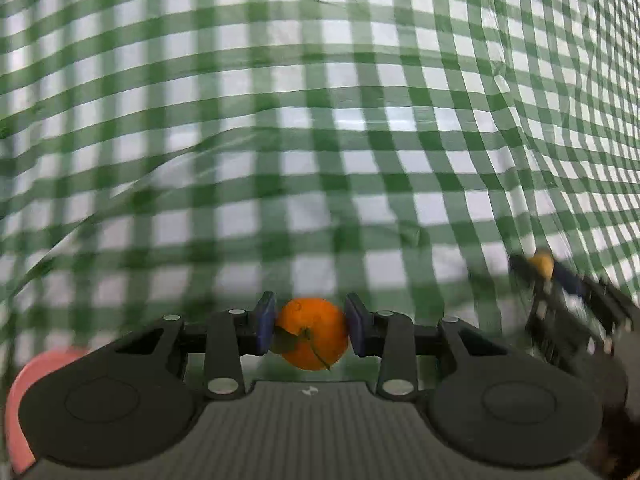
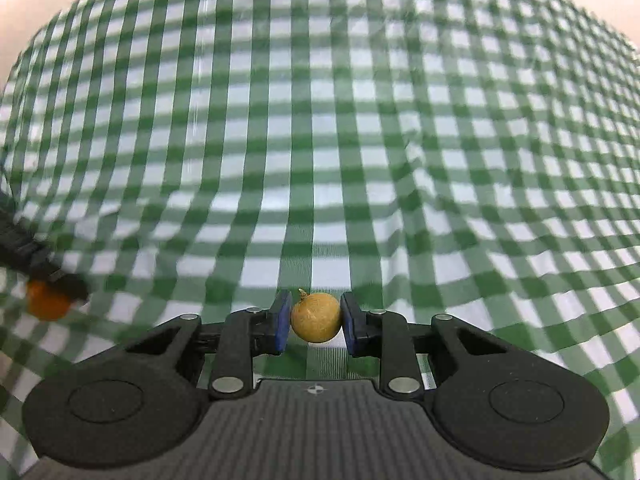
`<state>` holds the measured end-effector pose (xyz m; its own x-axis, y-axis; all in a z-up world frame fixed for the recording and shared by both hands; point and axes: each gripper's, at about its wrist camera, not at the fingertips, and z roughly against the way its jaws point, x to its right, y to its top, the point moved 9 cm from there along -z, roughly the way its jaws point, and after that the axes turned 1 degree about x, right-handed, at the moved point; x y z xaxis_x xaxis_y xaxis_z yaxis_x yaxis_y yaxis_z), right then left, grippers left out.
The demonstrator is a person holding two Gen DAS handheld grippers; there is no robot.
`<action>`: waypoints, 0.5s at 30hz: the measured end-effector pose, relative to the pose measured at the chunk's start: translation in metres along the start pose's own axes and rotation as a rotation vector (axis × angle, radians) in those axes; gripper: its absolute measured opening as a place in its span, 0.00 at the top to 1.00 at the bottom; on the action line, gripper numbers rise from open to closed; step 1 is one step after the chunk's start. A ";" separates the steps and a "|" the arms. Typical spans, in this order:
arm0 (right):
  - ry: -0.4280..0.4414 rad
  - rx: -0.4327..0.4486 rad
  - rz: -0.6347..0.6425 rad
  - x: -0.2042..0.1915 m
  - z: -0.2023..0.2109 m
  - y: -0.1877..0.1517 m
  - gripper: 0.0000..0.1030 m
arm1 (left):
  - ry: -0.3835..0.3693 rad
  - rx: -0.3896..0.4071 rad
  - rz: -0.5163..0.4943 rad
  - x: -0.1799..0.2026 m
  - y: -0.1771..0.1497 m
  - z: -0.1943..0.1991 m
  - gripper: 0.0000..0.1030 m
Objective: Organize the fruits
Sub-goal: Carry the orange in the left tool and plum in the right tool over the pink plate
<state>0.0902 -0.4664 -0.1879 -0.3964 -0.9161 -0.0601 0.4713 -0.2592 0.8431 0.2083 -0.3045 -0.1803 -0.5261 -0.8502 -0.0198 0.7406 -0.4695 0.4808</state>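
Carry step of fruit sorting, judged from 2 loaded grippers held above the green-and-white checked tablecloth [image 1: 320, 120]. Left gripper [image 1: 311, 330] pinching a round orange tangerine with stem and leaf [image 1: 312, 334] between blue pads [image 1: 266, 322], level, pointing forward over the cloth. Right gripper [image 2: 316, 320] pinching a small round tan-yellow fruit with a short stem, possibly a longan [image 2: 316, 318], likewise level, just beside the left. Pink rounded object, perhaps a bowl or plate [image 1: 24, 400], at lower left, mostly hidden. Next move likely: locate each fruit's destination, lower, then release gently to prevent rolling.
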 end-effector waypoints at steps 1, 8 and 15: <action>0.006 0.013 0.004 -0.004 0.009 0.005 0.73 | 0.008 0.004 0.001 -0.007 -0.008 0.013 0.60; 0.105 0.047 0.035 -0.057 0.104 0.003 0.73 | 0.108 -0.001 0.018 -0.061 -0.082 0.101 0.60; 0.254 -0.020 -0.027 -0.126 0.205 -0.027 0.73 | 0.129 -0.020 0.100 -0.106 -0.155 0.167 0.60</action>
<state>-0.0337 -0.2817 -0.0934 -0.1995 -0.9555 -0.2173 0.4794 -0.2886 0.8288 0.0799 -0.1015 -0.1057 -0.3920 -0.9159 -0.0861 0.7954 -0.3845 0.4685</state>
